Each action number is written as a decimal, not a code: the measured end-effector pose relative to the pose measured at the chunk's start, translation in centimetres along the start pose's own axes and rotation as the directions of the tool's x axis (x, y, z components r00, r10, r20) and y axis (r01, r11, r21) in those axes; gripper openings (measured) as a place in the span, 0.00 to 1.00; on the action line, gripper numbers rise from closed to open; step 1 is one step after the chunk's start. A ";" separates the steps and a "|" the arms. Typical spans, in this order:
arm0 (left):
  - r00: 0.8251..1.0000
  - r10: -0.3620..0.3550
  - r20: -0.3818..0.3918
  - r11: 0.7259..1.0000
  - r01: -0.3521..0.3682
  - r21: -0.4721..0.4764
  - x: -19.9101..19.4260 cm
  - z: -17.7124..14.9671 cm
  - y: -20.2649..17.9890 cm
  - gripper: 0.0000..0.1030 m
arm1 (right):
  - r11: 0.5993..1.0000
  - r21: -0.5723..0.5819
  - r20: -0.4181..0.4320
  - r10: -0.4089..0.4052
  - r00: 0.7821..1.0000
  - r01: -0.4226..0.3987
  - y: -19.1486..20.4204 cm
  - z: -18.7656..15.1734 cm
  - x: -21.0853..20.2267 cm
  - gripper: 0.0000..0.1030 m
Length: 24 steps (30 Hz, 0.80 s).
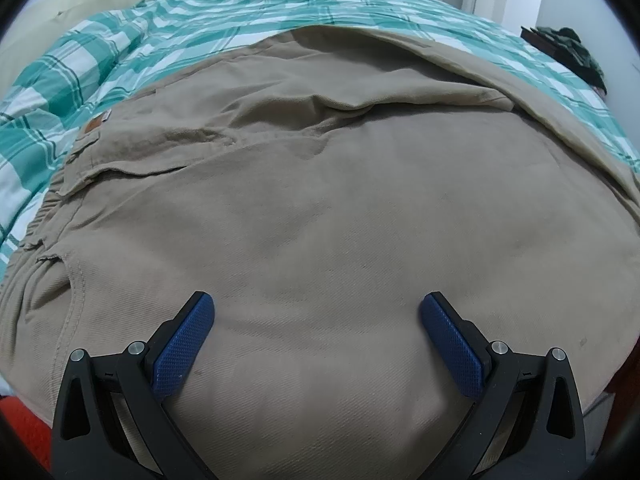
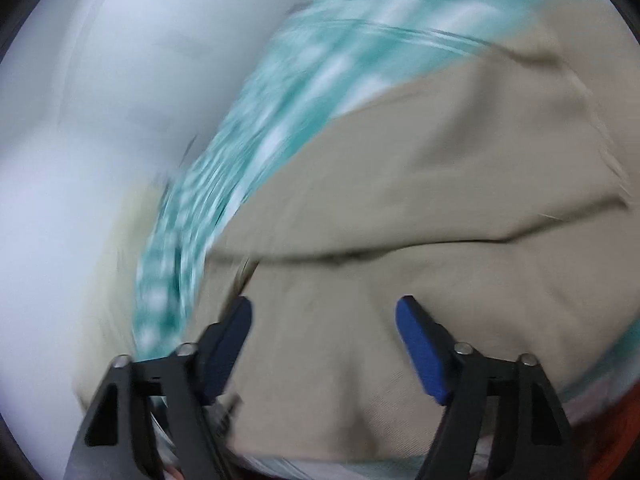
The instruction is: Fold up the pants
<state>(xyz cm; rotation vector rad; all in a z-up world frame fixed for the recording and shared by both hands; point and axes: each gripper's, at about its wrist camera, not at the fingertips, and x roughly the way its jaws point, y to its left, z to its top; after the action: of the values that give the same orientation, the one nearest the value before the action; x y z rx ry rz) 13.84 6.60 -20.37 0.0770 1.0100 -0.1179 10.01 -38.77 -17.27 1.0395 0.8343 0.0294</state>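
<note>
Tan pants [image 1: 320,180] lie spread across the bed, waistband and pocket to the left, with one leg folded over at the upper right. My left gripper [image 1: 316,300] hovers low over the wide seat area, open, blue pads [image 1: 184,344] apart and nothing pinched. The right wrist view is heavily blurred and tilted. In it the pants [image 2: 440,160] show a long fold edge running across. My right gripper [image 2: 324,303] stands open just above the cloth near the pants' edge, and the fabric bulges up between its fingers without the pads visibly pressing it.
A teal and white checked cover [image 1: 240,28] lies on the bed under the pants, also blurred in the right view [image 2: 320,60]. A cream pillow [image 1: 60,4] sits far left. Dark clothes [image 1: 572,48] are piled far right. Something orange [image 1: 28,432] shows at the near edge.
</note>
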 end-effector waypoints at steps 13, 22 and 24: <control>1.000 0.004 0.014 1.000 -0.004 0.000 0.0 -0.1 -0.2 0.99 | 0.957 0.282 0.132 -0.113 0.985 0.072 -1.4 4.9 2.8 0.65; 1.000 0.014 0.020 1.000 -0.013 -0.009 0.4 0.1 -0.3 0.99 | 0.890 0.451 0.066 0.041 0.997 -0.067 -0.8 2.6 3.1 0.68; 1.000 0.018 0.023 1.000 -0.018 -0.016 0.5 0.2 -0.4 0.99 | 0.906 0.417 0.023 0.072 0.997 -0.075 -0.4 3.3 4.9 0.68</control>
<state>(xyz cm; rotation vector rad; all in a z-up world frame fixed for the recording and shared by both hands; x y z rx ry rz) 14.22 6.16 -20.69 0.0703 0.9865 -0.0945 15.37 -39.52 -19.73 1.4754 0.8129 -0.0939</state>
